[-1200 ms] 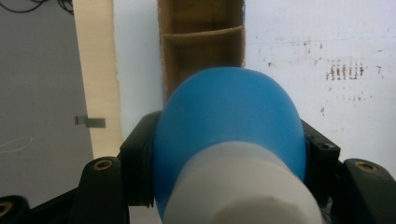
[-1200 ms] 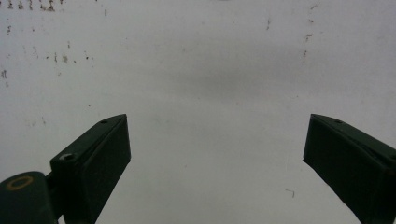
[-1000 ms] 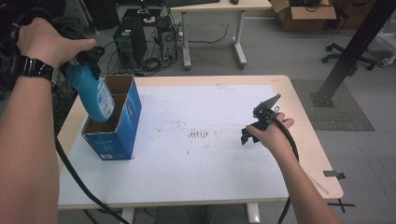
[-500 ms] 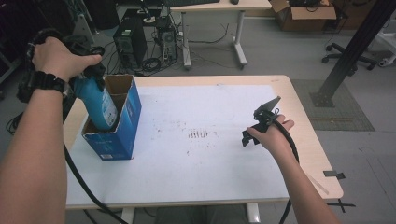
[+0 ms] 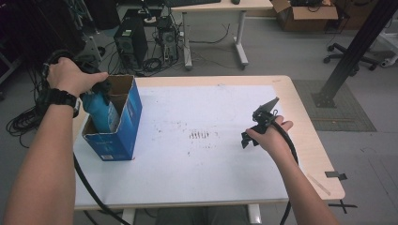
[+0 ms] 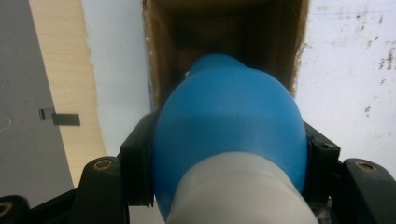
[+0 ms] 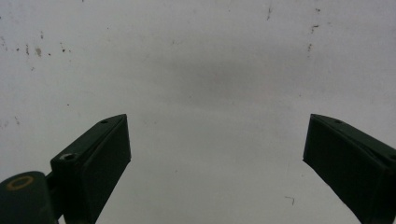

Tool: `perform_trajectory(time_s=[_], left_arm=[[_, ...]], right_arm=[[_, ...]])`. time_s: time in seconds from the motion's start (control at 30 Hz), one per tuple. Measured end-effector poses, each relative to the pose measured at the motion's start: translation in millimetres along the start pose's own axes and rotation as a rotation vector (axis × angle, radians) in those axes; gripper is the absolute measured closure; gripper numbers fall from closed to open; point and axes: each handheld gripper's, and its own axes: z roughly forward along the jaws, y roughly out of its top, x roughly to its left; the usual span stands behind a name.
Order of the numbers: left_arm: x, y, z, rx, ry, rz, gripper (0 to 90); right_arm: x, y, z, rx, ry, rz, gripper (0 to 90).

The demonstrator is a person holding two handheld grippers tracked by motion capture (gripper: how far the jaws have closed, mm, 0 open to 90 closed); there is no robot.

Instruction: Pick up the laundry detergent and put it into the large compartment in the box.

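Your left gripper clamped the blue bottle, partly lowered into the box at the table's left edge. Your right gripper hung open, empty. Releasing crooked could have snagged the bottle on the box's rim and tipped the box.

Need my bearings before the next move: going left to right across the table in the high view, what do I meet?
Left hand → blue bottle → blue cardboard box → dark smudges on the table → right gripper.
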Motion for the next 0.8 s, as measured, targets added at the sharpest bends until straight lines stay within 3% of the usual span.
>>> perform_trajectory(time_s=[0.33, 0.8], left_arm=[[-2.1, 1.1, 26.3, 0.041, -0.002, 0.006, 37.4], [-10.4, 2.3, 50.4, 0.062, 0.012, 0.033, 37.4]], right_arm=[[2.0, 0.7, 4.5, 0.005, -0.002, -0.004, 7.6], [0.0, -1.2, 9.4, 0.014, -0.003, -0.003, 7.6]])
